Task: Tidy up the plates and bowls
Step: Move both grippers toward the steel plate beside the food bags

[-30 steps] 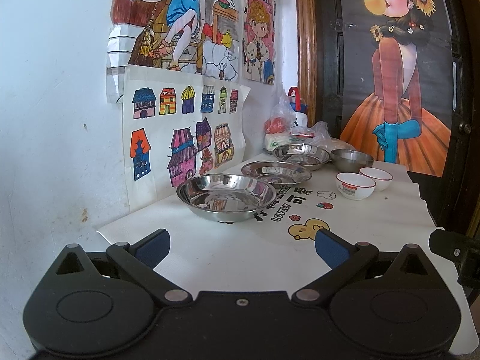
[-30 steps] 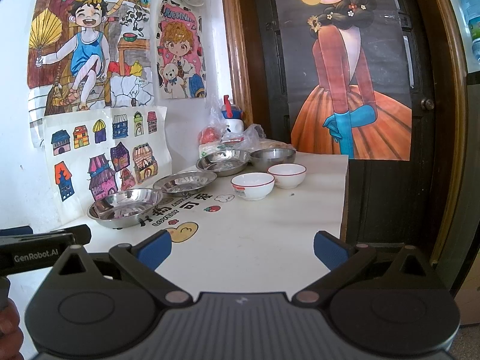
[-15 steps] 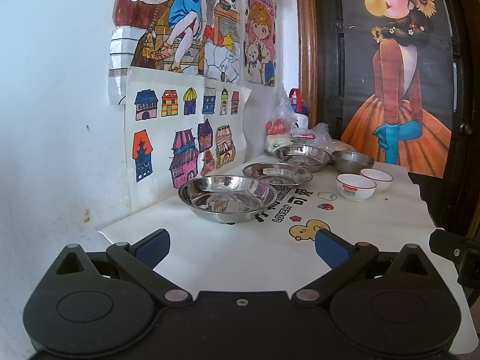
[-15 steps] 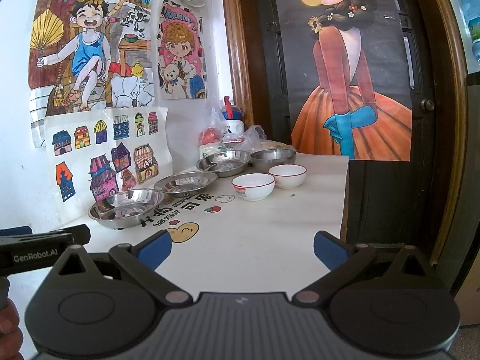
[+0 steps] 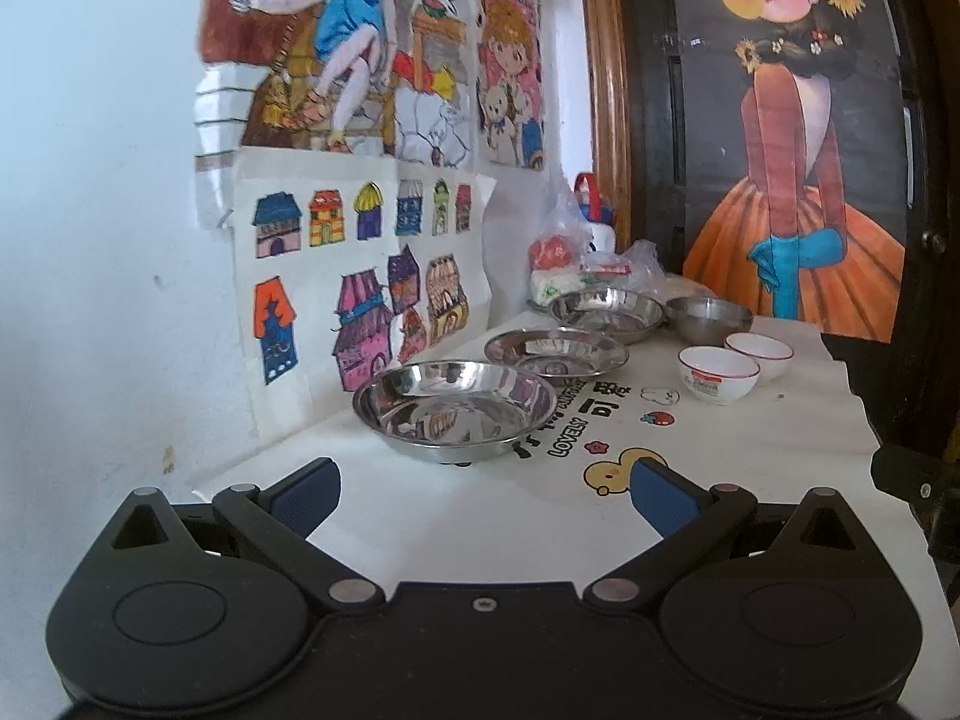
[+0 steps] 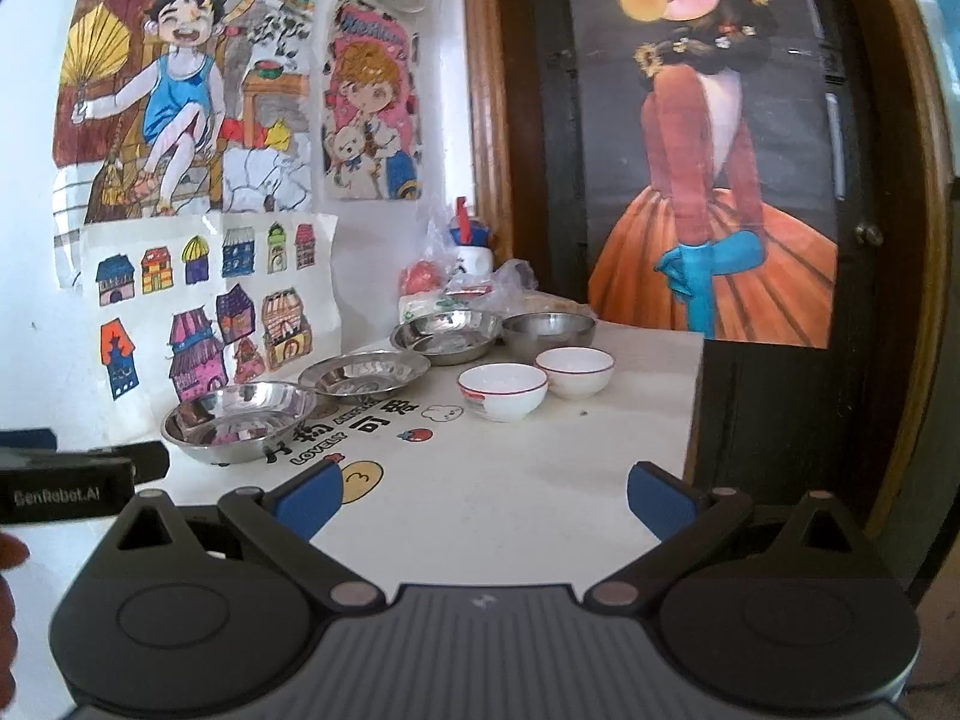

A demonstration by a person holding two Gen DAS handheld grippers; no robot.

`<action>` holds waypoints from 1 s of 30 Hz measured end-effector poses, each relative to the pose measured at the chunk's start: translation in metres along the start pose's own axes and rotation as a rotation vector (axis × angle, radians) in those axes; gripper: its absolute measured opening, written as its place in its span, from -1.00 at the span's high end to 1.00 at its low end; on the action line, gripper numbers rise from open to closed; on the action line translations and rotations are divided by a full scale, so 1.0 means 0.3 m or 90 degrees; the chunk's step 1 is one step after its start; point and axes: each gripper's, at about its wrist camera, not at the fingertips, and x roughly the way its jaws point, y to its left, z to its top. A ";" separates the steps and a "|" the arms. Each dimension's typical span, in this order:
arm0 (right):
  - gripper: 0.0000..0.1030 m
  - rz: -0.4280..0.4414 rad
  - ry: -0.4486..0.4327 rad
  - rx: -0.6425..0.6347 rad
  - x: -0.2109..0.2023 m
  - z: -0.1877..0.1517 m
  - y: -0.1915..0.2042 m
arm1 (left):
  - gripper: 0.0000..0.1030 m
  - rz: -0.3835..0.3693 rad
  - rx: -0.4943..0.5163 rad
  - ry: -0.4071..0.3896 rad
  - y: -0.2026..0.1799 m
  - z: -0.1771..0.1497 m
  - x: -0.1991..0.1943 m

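One steel bowl (image 5: pixel 708 318) half behind plate (image 5: pixel 606 306)

Bright, even daylight; soft glare on the nearest steel plate (image 5: pixel 454 408). Fisheye bending and dark vignette at corners; slight blur.

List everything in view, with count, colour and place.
steel plates: 3, silver, in a row along the wall side of the table
steel bowl: 1, silver, far end beside the last plate
ceramic bowls: 2, white with red rim, side by side right of the plates
table: 1, white with cartoon prints
plastic bags: several, clear, far corner
drawings: several, coloured, on the wall
left gripper: 1, black with blue pads, open
right gripper: 1, black with blue pads, open
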 end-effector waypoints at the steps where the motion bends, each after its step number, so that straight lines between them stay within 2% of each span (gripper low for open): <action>1: -1.00 0.006 0.005 -0.008 0.016 0.009 -0.006 | -0.99 -0.006 -0.003 0.007 0.003 0.011 0.016; 8: -1.00 0.069 0.035 -0.038 0.157 0.110 -0.072 | -0.99 -0.036 -0.018 0.058 0.025 0.126 0.168; 16: -1.00 0.112 0.070 -0.117 0.383 0.280 -0.130 | -0.99 -0.081 0.058 0.078 -0.001 0.308 0.368; 19: -1.00 0.123 0.071 -0.160 0.458 0.336 -0.122 | -0.99 -0.111 0.080 0.099 -0.004 0.392 0.470; 25: -1.00 0.152 0.072 -0.238 0.591 0.406 -0.085 | -0.99 -0.150 0.100 0.105 -0.018 0.535 0.662; 30: -1.00 0.184 0.087 -0.229 0.709 0.468 -0.094 | -0.99 -0.164 0.108 0.116 -0.041 0.620 0.841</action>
